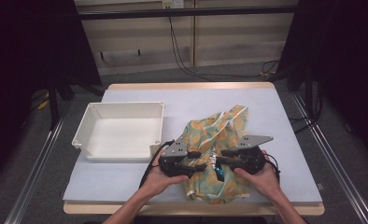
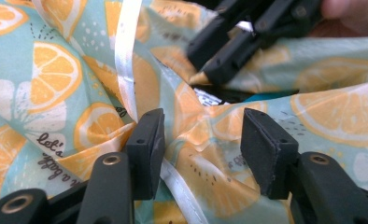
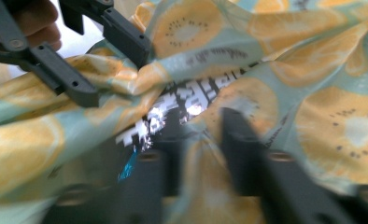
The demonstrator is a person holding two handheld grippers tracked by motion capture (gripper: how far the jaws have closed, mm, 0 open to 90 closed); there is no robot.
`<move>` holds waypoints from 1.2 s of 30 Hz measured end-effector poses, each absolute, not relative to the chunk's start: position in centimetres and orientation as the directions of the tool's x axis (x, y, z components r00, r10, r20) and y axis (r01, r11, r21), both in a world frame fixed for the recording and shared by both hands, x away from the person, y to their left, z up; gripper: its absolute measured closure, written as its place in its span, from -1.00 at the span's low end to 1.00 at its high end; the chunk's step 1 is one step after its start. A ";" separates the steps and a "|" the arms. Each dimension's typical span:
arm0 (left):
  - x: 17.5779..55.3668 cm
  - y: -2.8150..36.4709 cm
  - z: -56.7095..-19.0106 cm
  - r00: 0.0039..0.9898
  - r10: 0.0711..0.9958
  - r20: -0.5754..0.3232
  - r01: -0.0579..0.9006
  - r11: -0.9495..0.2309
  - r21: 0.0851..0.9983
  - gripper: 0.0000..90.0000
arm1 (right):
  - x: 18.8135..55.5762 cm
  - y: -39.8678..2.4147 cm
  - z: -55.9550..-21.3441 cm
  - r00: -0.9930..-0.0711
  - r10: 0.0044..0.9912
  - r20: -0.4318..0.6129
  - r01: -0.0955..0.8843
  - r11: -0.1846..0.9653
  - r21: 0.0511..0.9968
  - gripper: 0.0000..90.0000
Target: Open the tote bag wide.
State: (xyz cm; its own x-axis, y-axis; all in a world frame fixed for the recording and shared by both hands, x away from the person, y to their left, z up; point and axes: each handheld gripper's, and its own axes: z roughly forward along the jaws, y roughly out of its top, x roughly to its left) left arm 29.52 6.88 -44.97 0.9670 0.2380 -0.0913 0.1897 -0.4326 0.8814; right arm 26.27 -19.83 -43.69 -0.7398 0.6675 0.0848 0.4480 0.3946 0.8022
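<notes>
Both tongs (image 1: 209,164) amid bag (image 1: 219,135)

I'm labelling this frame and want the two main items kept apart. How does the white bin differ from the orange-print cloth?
The white bin is plain, rigid and square-walled; the orange-print cloth is patterned with orange slices on teal, soft and crumpled. The bin stands empty and untouched on the left of the mat; the cloth lies to its right with the left gripper and right gripper working at it. Both rest on the same grey mat.
</notes>
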 end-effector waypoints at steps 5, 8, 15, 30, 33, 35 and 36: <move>29.5 6.9 -45.2 0.967 0.241 -0.088 0.190 -0.442 0.877 0.02 | 25.4 -21.9 -43.3 -0.715 0.692 0.104 0.451 0.342 0.825 1.00; 29.4 6.9 -45.2 0.965 0.243 -0.094 0.195 -0.434 0.880 -0.01 | 24.8 -23.4 -43.1 -0.696 0.709 0.117 0.456 0.310 0.835 1.00; 29.4 7.2 -45.4 0.967 0.241 -0.087 0.190 -0.444 0.876 -0.04 | 22.8 -27.0 -43.8 -0.641 0.755 0.137 0.482 0.257 0.838 1.00; 29.4 7.8 -44.9 0.958 0.262 -0.117 0.221 -0.414 0.883 -0.16 | 20.9 -30.7 -45.3 -0.574 0.807 0.140 0.519 0.226 0.824 0.86; 28.9 8.3 -43.8 0.960 0.260 -0.103 0.204 -0.396 0.895 -0.19 | 20.7 -30.2 -44.6 -0.583 0.800 0.143 0.498 0.213 0.840 0.57; 28.5 8.6 -42.9 0.963 0.253 -0.093 0.189 -0.388 0.902 -0.19 | 20.5 -29.9 -44.0 -0.588 0.796 0.142 0.480 0.203 0.853 0.40; 28.3 8.6 -42.5 0.966 0.240 -0.093 0.182 -0.378 0.908 -0.19 | 20.5 -29.8 -43.8 -0.592 0.794 0.136 0.471 0.205 0.858 0.36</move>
State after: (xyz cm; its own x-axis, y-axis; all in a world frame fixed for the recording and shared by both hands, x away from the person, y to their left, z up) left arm 28.33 8.61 -42.47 0.9662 0.2402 -0.0934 0.1817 -0.3779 0.9078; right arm 20.46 -29.83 -43.80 -0.5922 0.7943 0.1358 0.4711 0.2046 0.8580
